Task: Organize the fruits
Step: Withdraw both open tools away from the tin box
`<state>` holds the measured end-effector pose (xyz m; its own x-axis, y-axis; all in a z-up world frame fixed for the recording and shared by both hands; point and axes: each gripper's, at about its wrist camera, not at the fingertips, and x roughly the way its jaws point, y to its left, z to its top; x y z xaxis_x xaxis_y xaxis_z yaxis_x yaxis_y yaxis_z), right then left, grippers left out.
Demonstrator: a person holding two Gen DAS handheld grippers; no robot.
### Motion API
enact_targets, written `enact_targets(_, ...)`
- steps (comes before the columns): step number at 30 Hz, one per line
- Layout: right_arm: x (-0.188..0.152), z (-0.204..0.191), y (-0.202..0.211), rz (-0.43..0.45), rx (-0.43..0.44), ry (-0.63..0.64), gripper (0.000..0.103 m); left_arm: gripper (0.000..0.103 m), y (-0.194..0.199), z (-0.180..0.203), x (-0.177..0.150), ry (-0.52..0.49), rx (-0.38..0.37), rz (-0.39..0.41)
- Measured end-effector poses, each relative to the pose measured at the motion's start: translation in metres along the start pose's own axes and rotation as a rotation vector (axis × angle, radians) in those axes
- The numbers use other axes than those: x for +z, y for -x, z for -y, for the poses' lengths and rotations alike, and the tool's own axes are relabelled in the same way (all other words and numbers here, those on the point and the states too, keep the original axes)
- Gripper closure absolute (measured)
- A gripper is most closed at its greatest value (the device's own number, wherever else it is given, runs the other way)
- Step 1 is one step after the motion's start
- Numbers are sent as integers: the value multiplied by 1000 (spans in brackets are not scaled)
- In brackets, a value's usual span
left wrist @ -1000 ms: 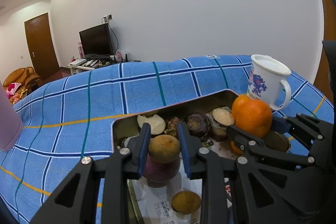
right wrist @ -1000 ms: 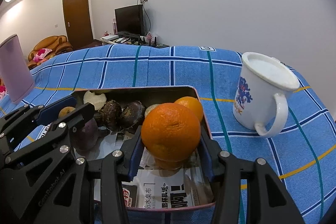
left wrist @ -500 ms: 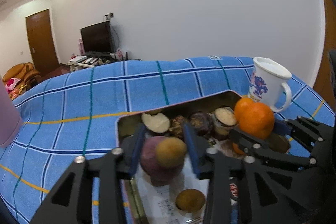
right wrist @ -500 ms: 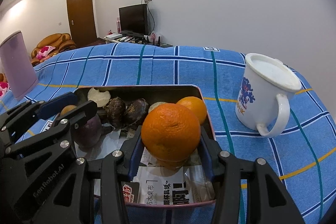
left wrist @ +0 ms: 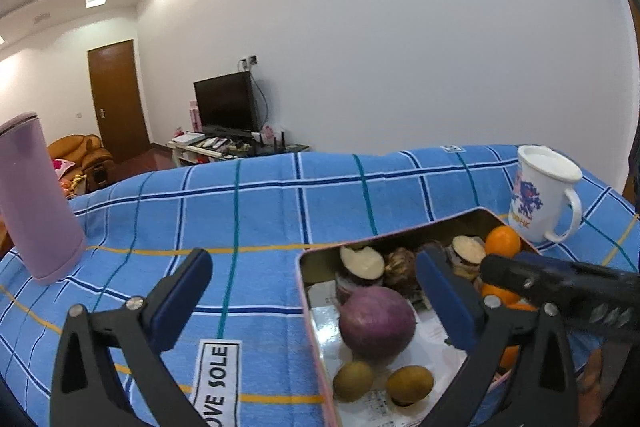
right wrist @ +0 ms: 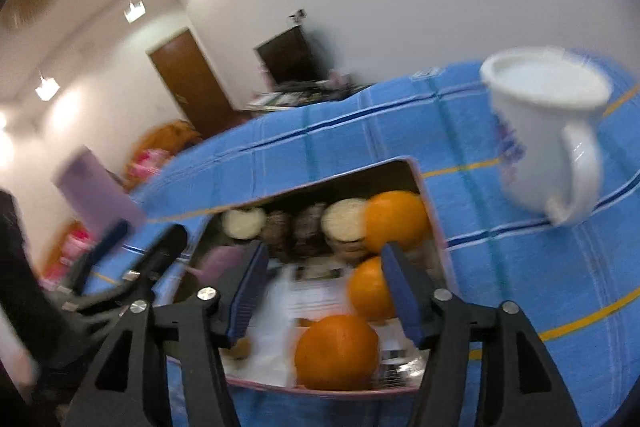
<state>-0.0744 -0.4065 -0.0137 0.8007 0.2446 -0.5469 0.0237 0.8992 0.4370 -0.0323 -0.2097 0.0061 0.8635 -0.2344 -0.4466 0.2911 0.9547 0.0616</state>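
A metal tin (left wrist: 310, 303) (right wrist: 430, 195) on the blue checked cloth holds the fruit. In it lie a purple round fruit (left wrist: 376, 323), two small brown fruits (left wrist: 354, 381), dark halved fruits (left wrist: 362, 263) and oranges (left wrist: 502, 241). My left gripper (left wrist: 316, 291) is open and empty over the tin's left rim. My right gripper (right wrist: 324, 277) is open and empty above the tin's front. Three oranges show in the blurred right wrist view, the nearest (right wrist: 338, 351) at the front rim.
A white mug (left wrist: 540, 199) (right wrist: 552, 143) stands right of the tin. A tall lilac tumbler (left wrist: 34, 195) (right wrist: 98, 189) stands at the far left. The right gripper's arm (left wrist: 560, 291) crosses over the tin's right side.
Both grippers have opened. The left let go of the small brown fruit, the right let go of the orange; both now lie in the tin. Both grippers have drawn back and up.
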Motion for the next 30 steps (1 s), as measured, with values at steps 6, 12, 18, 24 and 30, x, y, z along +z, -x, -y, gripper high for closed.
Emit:
enact_targets(6, 1, 6, 19, 132, -2, -43, 41, 0, 3, 3, -4, -36, 50, 3)
enact_targets(12, -2, -8, 34, 276, -188, 56, 35, 0, 11, 4, -7, -37, 119, 42)
enact_targets(18, -12, -34, 48, 451, -357, 201, 23, 0, 18, -4, -9, -2, 129, 66)
enact_targets(24, -10, -34, 54, 464, -359, 209, 23, 0, 22, -6, -11, 7, 92, 65)
enact_targets(30, -17, -39, 59, 479, -368, 189, 23, 0, 28, -7, -15, 10, 81, 72)
